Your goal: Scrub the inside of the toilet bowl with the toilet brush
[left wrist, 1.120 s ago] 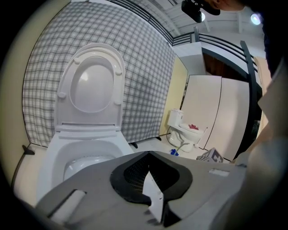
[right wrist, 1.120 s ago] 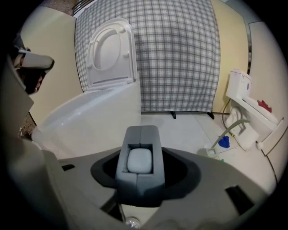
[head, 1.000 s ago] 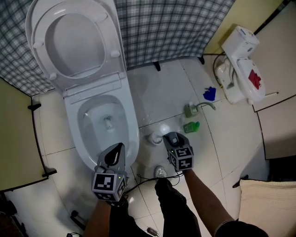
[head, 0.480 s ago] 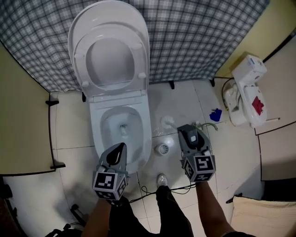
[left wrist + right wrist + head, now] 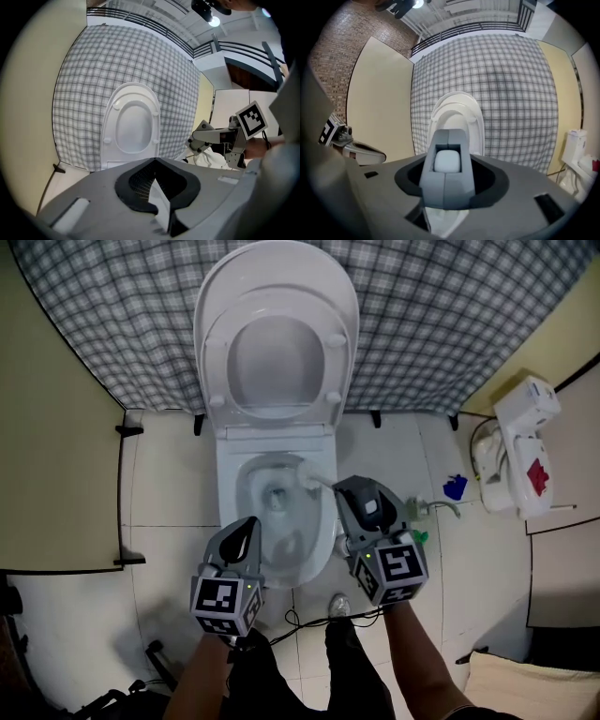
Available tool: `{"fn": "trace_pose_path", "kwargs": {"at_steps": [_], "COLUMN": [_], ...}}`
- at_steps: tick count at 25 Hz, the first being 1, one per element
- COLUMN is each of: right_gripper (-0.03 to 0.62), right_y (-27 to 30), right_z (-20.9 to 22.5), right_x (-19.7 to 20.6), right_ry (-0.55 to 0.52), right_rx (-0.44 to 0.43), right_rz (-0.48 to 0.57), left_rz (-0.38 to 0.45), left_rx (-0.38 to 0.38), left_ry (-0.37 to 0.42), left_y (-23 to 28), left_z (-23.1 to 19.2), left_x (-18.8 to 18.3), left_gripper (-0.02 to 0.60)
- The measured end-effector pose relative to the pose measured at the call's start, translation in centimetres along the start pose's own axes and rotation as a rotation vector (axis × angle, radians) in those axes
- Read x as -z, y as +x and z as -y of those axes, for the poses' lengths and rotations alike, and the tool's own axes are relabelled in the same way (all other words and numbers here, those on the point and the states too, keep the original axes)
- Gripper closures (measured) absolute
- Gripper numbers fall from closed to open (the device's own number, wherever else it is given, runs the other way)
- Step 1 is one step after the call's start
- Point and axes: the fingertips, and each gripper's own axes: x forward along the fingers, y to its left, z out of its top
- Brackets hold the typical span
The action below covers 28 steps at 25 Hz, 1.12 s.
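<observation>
While the left claw [image 5: 247, 525] hangs closed, the right claw [image 5: 345, 487] grips the brush [image 5: 300, 472] over the bowl [image 5: 226, 495].

Lifted toilet brush [image 5: 304, 473] now over toilet bowl [image 5: 228, 521]

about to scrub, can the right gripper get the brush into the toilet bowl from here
Likely yes: the right gripper holds the toilet brush over the open toilet bowl, seat raised, nothing in the way.

L gripper [image 5: 249, 521] jaws together, R gripper [image 5: 341, 486] clamped on brush handle [image 5: 323, 485], both held fwd side by side, tipped slightly down.
</observation>
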Motion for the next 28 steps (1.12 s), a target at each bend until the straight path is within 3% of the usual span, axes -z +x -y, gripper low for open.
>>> {"fn": "trace_pose_path", "kwargs": {"at_steps": [7, 17, 22, 28], "right_gripper": [0.365, 0.365, 0.365, 0.364], "right_y": [7.1, 15.7, 18.0, 16.2], "right_z": [-6.6, -9.9, -12.1, -13.9], "right_x": [4.0, 10.1, 12.5, 13.5], "right_ry": [0.041, 0.045, 0.104, 0.102], "right_rx": [-0.112, -0.152, -0.189, -0.281], "right_rz": [-0.064, -0.144, -0.170, -0.190], "left_rz": [-0.021, -0.041, -0.054, -0.051], "left_rx": [-0.048, -0.070, -0.081, -0.093], "left_ry": [-0.038, -0.086, -0.091, -0.128], "left_y": [-0.7, 0.5, 0.3, 0.3], "left_z": [-3.3, -5.9, -7.2, -7.8], "left_x": [1.2, 3.7, 4.5, 5.2], "left_gripper": [0.571, 0.571, 0.571, 0.571]}}
